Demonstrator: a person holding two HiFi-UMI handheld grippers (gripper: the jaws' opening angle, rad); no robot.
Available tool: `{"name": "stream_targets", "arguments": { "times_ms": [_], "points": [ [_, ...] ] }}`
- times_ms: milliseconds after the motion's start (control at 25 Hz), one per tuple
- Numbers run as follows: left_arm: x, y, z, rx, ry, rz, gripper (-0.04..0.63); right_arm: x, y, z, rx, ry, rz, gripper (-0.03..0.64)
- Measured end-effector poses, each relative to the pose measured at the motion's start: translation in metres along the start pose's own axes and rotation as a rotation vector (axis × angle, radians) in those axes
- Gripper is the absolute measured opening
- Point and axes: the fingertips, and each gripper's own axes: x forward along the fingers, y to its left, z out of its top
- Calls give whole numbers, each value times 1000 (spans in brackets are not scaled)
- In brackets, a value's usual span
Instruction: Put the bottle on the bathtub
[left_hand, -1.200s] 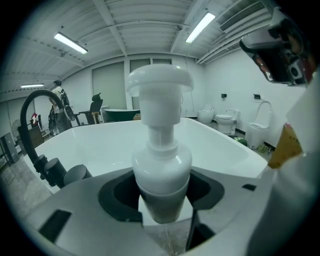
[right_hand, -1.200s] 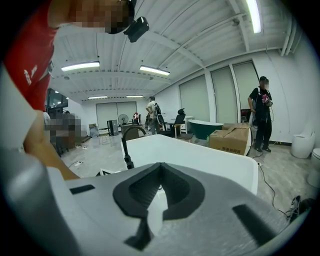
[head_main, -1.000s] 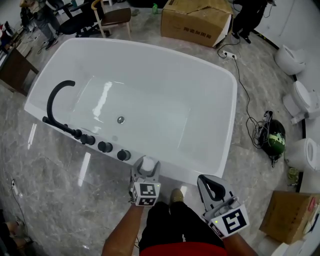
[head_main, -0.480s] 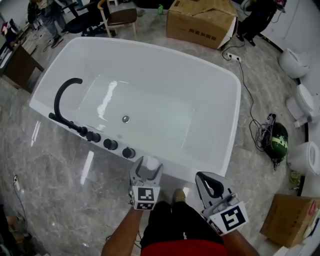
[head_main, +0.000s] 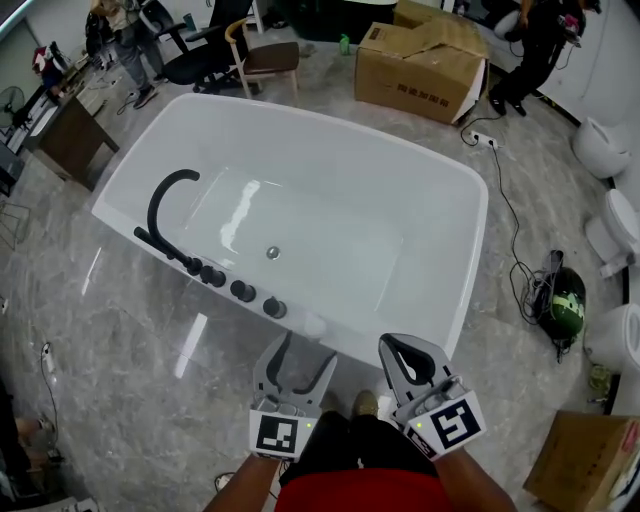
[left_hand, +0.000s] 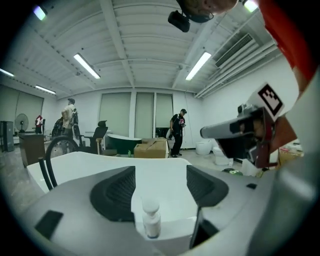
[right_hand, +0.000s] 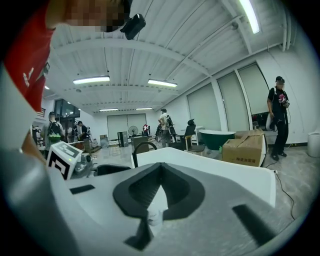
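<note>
The small white bottle stands upright on the near rim of the white bathtub, right of the black knobs. My left gripper is open just behind it, its jaws spread wide and touching nothing. In the left gripper view the bottle stands between the open jaws, apart from both. My right gripper hovers to the right of the bottle, shut and empty. In the right gripper view, the bottle shows through the gap beneath the closed jaws.
A black faucet and several black knobs line the tub's left rim. Cardboard boxes, a chair and people stand beyond the tub. Toilets, a green helmet and a cable lie at the right.
My left gripper has opened, let go of the bottle and drawn back toward me. The bottle now stands alone on the tub rim.
</note>
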Motion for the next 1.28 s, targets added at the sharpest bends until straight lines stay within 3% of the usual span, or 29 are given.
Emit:
{"name": "stream_targets", "arguments": {
  "times_ms": [240, 360, 520, 560, 800, 1280],
  "points": [
    [-32, -22, 72, -16, -79, 1, 284, -20, 15, 30, -2, -69, 54, 5],
    [-48, -33, 105, 6, -117, 2, 208, -32, 24, 47, -6, -106, 84, 5],
    [-65, -42, 137, 26, -156, 25, 42, -47, 35, 66, -3, -153, 107, 5],
    [-68, -44, 143, 31, -169, 29, 26, -50, 37, 70, -4, -165, 111, 5],
    [-76, -61, 166, 58, -216, 2, 9, -63, 44, 94, -42, -223, 133, 5],
    [-74, -72, 178, 81, -242, -19, 9, -83, 27, 112, -71, -270, 79, 5]
  ]
}}
